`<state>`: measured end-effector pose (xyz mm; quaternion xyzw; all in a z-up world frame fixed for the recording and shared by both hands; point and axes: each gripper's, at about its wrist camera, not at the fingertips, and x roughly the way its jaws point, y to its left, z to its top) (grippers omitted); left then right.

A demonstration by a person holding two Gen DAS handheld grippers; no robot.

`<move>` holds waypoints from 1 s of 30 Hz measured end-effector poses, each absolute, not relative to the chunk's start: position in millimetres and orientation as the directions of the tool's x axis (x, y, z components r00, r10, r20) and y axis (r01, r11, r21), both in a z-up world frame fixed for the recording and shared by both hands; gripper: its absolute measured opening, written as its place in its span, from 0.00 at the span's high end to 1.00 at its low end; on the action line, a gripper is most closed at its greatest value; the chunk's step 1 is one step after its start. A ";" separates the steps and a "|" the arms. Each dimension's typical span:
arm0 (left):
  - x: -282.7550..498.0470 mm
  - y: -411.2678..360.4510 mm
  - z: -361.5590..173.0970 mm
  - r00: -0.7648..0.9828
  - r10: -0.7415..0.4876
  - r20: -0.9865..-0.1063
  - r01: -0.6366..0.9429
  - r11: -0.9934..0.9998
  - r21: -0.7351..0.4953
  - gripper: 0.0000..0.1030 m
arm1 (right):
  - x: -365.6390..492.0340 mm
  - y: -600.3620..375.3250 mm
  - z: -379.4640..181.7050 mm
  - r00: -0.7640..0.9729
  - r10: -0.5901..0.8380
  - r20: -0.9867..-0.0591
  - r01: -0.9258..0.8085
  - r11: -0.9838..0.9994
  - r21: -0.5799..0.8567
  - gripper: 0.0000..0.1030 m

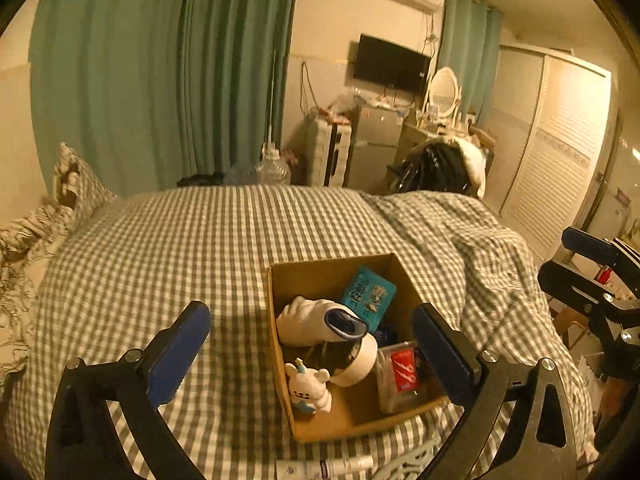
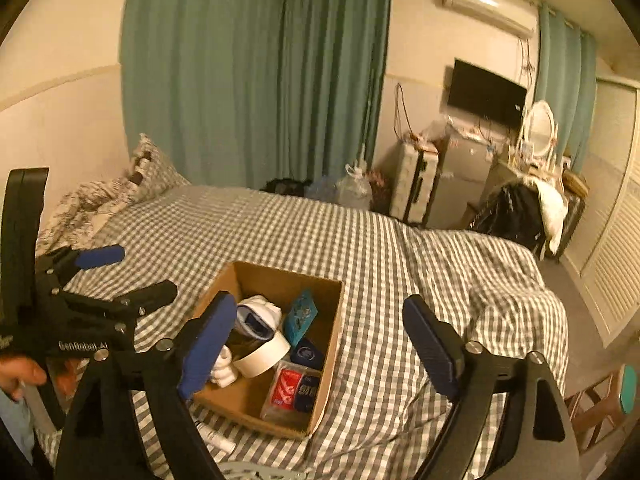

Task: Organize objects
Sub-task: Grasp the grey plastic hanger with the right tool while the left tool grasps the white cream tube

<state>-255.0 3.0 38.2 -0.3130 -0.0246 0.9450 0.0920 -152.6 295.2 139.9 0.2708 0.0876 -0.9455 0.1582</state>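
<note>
An open cardboard box (image 1: pixel 280 280) (image 2: pixel 334 360) sits on the checked bed. It holds a white sock (image 1: pixel 304 320) (image 2: pixel 260 308), a teal card pack (image 1: pixel 370 294) (image 2: pixel 302 316), a roll of white tape (image 1: pixel 360 360) (image 2: pixel 266 354), a small white toy figure (image 1: pixel 308 388) and a clear case with a red pack (image 1: pixel 402 372) (image 2: pixel 288 388). My left gripper (image 1: pixel 312 344) is open and empty, hovering above the box. My right gripper (image 2: pixel 320 344) is open and empty above the box's right side. Each gripper shows in the other's view (image 1: pixel 576 260) (image 2: pixel 132 276).
A white tube (image 1: pixel 324 468) (image 2: pixel 218 440) lies on the bed (image 1: pixel 200 248) in front of the box. Pillows (image 2: pixel 132 188) lie at the far left. A crumpled duvet (image 2: pixel 500 280) is on the right. A suitcase (image 2: pixel 416 180), fridge and chair stand beyond the bed.
</note>
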 end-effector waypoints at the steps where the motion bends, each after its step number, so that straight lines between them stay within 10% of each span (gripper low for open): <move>1: -247.4 3.1 41.2 -0.791 0.195 -0.580 -0.164 -0.981 -0.106 0.00 | -143.6 296.2 143.2 -0.809 -0.259 -0.528 0.352 -0.932 -0.081 0.12; 10: -178.8 -4.7 33.2 -0.836 0.097 -0.540 -0.100 -0.995 -0.025 0.00 | -73.6 301.8 136.8 -0.856 -0.279 -0.435 0.350 -0.932 -0.091 0.01; 30: -156.3 -7.8 -132.4 -0.649 -0.020 -0.761 0.032 -0.999 -0.001 0.00 | -64.4 262.9 -83.3 -0.598 -0.201 -0.776 0.429 -0.898 -0.098 0.01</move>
